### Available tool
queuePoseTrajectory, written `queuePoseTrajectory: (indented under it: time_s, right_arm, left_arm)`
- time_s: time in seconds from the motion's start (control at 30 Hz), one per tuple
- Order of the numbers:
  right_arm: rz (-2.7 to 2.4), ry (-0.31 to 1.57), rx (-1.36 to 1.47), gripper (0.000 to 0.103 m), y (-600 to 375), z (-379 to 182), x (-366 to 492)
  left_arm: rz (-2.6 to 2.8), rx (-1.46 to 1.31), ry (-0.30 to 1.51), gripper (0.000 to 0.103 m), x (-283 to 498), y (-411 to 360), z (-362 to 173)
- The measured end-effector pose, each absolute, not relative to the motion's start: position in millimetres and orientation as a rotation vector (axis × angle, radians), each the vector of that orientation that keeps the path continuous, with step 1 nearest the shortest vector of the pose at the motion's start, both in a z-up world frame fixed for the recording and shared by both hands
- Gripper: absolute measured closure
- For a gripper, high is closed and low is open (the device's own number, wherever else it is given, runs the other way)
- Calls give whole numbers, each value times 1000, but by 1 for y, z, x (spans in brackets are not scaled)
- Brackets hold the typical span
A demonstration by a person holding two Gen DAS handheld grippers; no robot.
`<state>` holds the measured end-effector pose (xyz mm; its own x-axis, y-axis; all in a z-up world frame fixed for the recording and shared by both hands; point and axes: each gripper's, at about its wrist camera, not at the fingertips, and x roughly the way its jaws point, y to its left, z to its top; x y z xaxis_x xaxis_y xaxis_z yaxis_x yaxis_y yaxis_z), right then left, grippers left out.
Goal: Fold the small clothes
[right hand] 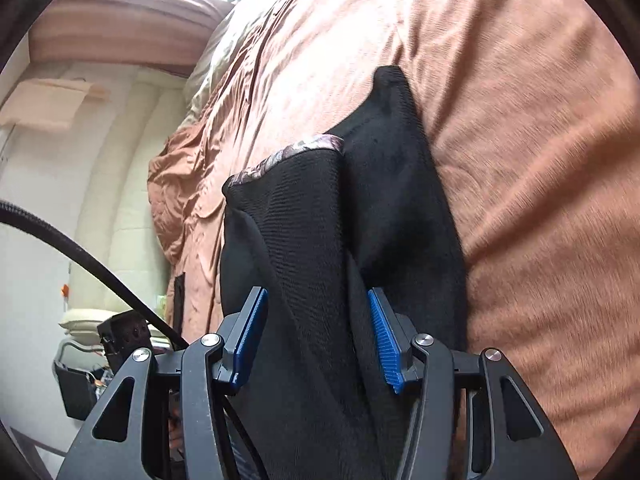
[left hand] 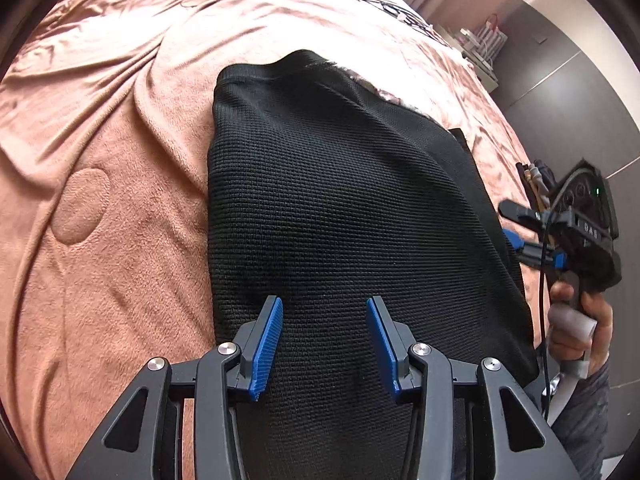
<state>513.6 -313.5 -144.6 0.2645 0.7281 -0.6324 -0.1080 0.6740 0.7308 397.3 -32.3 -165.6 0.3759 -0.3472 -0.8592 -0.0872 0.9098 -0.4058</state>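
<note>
A black knit garment (left hand: 340, 208) lies folded lengthwise on the pink bedspread (left hand: 112, 208). My left gripper (left hand: 325, 312) is open, its blue pads apart just above the garment's near end. In the right wrist view the same garment (right hand: 320, 240) shows a patterned trim (right hand: 296, 150) at its far edge. My right gripper (right hand: 318, 304) is open with cloth lying between its spread pads; I cannot tell if they touch it. The right gripper also shows in the left wrist view (left hand: 516, 240) at the garment's right edge, held by a hand.
The bedspread (right hand: 540, 160) is wrinkled all round the garment. The bed's right edge drops to a grey tiled floor (left hand: 568, 92). A padded headboard (right hand: 120, 208) and a black basket (right hand: 76, 392) stand to the left in the right wrist view.
</note>
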Motion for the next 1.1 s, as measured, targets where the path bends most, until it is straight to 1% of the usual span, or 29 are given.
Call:
queuePoseTrajectory:
  time_s: [0.03, 0.07, 0.1, 0.13, 0.17, 0.23, 0.43, 0.67, 0.77, 0.97, 1.1]
  right_arm:
    - [606, 1180, 598, 54, -309, -142, 518]
    - [597, 1182, 572, 58, -303, -139, 519]
    - [582, 1187, 541, 64, -298, -136, 521]
    - [564, 1194, 504, 80, -293, -132, 523]
    - [550, 1195, 471, 92, -289, -129, 524]
    - [542, 1186, 395, 98, -278, -120, 521]
    - [514, 1108, 178, 99, -248, -80, 492]
    - [531, 1048, -31, 99, -194, -57, 451]
    - [558, 1043, -91, 99, -171, -57, 434]
    - [590, 1074, -207, 99, -122, -80, 421]
    - [592, 1151, -235, 95, -109, -95, 426]
  left_arm:
    - [-175, -423, 1183, 57, 398, -32, -166]
    - [-178, -428, 1182, 58, 397, -31, -166]
    - [-181, -432, 1181, 58, 397, -30, -166]
    - [-184, -436, 1180, 58, 396, -28, -166]
    - [-186, -439, 1180, 58, 395, -26, -165]
    - [-191, -440, 1178, 58, 393, -24, -164]
    - [-201, -469, 1159, 58, 383, -9, -157]
    - [-197, -515, 1089, 58, 366, 18, -138]
    - [-186, -531, 1076, 58, 362, 29, -133]
    - [-153, -570, 1062, 58, 346, 49, -131]
    - [-137, -589, 1069, 58, 338, 60, -135]
